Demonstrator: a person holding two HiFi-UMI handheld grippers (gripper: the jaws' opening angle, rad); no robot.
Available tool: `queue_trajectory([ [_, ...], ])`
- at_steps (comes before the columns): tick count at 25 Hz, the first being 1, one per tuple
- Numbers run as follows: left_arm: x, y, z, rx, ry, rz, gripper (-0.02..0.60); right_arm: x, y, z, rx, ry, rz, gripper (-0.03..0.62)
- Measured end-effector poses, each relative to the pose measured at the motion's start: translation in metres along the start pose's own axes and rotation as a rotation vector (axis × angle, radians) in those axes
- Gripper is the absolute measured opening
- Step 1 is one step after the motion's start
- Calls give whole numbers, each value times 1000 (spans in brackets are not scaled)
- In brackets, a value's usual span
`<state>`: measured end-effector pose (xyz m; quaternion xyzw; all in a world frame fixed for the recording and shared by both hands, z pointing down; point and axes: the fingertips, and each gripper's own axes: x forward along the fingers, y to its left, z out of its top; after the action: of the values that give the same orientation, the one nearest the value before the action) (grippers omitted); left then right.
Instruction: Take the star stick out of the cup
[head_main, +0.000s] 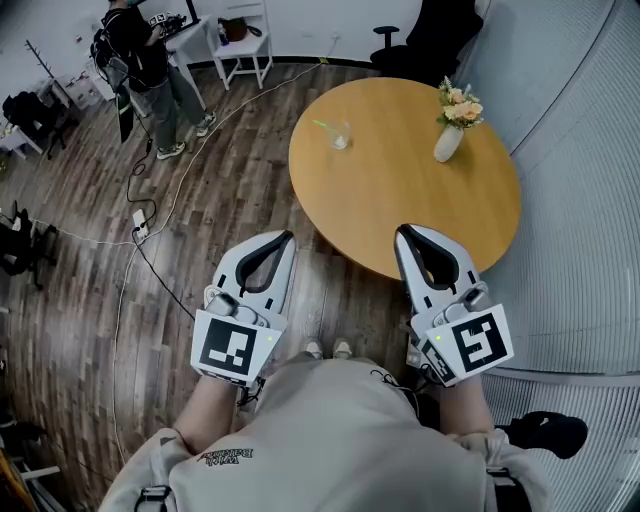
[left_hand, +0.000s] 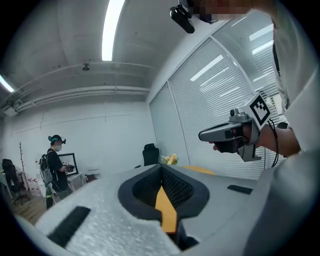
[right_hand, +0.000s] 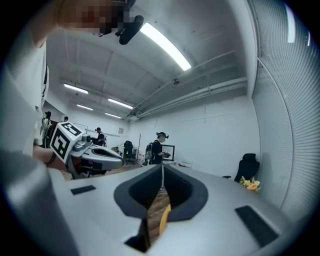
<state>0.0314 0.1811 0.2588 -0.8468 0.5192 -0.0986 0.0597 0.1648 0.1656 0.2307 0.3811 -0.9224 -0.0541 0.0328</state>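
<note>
Far left, beyond the table: person (head_main: 150, 70) in a dark top, standing on the plank floor (head_main: 220, 190), well apart from everything on the table. Cable (head_main: 150, 215) trailing across the boards nearby.

Left gripper (head_main: 289, 237): hovers over the floor, just off the near-left edge of the tabletop (head_main: 400, 190), tips aimed toward it. Jaws pressed together at the tips, nothing between them, with only a sliver of orange tabletop showing through the gap at their base.

Cup (head_main: 341, 135): clear glass, stands upright on the tabletop close to its far-left edge, well apart from both grippers. Holds the star stick (head_main: 322, 125), thin and green, leaning out over the rim toward the left. Star itself too small to make out. Untouched by either gripper.

Right gripper (head_main: 401, 231): reaches just over the tabletop's near edge, tips above the wood. Closed tight as well, and empty.

Black office chair (head_main: 425, 35): beyond the far edge, on the floor.

Vase (head_main: 447, 144): white, upright near the far-right edge, with pale orange flowers (head_main: 460, 103) above it.

Far right: slatted blinds (head_main: 580, 250) past the table.
</note>
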Motion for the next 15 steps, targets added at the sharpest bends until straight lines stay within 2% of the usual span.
queue_trajectory([
  [10, 18, -9, 0, 57, 31, 14, 21, -3, -17, -14, 18, 9, 30, 35],
  [15, 30, -22, -1, 5, 32, 4, 21, -4, -25, -24, 13, 24, 50, 35],
])
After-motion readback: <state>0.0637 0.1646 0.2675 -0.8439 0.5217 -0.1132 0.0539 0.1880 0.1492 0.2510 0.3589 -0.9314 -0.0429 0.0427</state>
